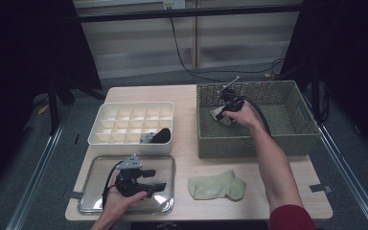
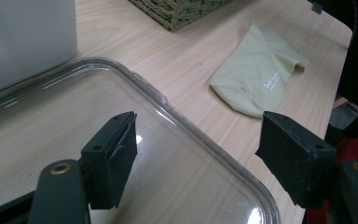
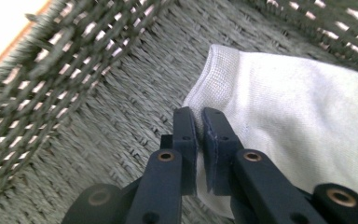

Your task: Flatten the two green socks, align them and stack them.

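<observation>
Pale green sock (image 3: pixel 298 116), one item — it lies on the floor of the woven basket (image 1: pixel 302 139), toward the basket's left side. Your right gripper (image 3: pixel 199 119) is down inside the basket with its jaws pinched on the sock's cuff edge; the grip takes in little cloth, right at the hem.

Matching sock (image 1: pixel 217 186), one item — flat on the wooden table (image 1: pixel 191 158) in front of the basket, untouched.

Left gripper (image 2: pixel 198 135) — jaws wide apart, nothing between them, hovering over the clear tray (image 1: pixel 167 160) at the near left. You can keep it parked there; it plays no part in this lift, I judge.

White divider box (image 1: pixel 129 108) — behind the tray, with dark socks (image 1: pixel 157 136) in its near right cell.

Handling note for the step in hand: the hold is thin, so lift straight up and slowly. Watch that the toe end clears the basket's near wall before you swing toward the table — knit cloth could snag on the rough weave. If the hem starts to slide from the pads, set it down and bite deeper.
</observation>
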